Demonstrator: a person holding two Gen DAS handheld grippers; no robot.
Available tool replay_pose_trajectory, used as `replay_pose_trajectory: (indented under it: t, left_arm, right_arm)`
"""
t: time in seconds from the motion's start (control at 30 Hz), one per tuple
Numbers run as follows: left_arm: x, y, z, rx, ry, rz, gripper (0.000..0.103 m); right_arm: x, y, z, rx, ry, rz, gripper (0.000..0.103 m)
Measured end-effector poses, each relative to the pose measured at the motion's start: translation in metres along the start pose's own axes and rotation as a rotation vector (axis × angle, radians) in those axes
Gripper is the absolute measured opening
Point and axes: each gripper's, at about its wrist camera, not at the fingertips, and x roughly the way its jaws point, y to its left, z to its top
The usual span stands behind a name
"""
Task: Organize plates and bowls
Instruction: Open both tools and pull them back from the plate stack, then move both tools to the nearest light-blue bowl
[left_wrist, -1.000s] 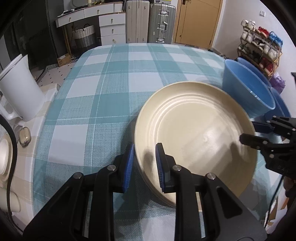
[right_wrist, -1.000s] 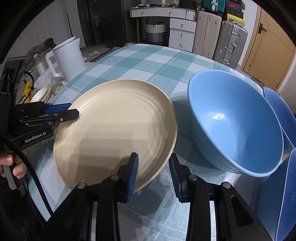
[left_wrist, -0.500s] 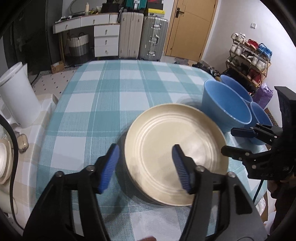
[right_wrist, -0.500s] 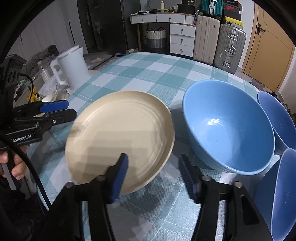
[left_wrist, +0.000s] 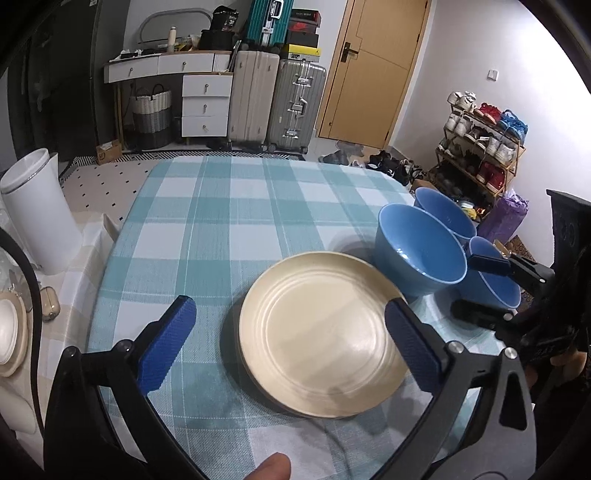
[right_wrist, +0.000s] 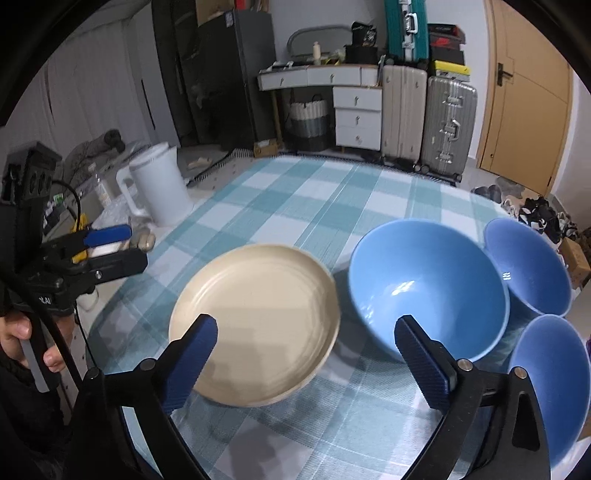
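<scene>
Plate released, bowls wait beside it

Left wrist view: left gripper (left_wrist: 288, 339), jaws opening wide and empty, hovers above the cream plate (left_wrist: 321, 343) on the checked surface (left_wrist: 221, 221). Blue bowls (left_wrist: 421, 251) lie just right of the plate.

Right wrist view: right gripper (right_wrist: 306, 365), also opening and empty, is nearer the big bowl (right_wrist: 424, 284); all 3 bowl interiors show here.

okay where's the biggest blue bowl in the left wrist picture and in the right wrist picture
Left wrist view: the largest blue bowl sits right of centre, just beyond the cream plate's right rim.
Right wrist view: the largest blue bowl sits right of centre, directly right of the plate.
Shared landmark: the white kettle, at the left in both.
</scene>
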Motion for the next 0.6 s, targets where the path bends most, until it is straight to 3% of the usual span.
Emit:
replay_pose_trajectory:
  t: [0.6]
  left_arm:
    - [-0.024, -0.053, 0.037, 0.061, -0.050, -0.061, 0.102]
  right_arm:
    - [-0.135, -0.043, 0.002, 0.074, -0.207, -0.061, 0.100]
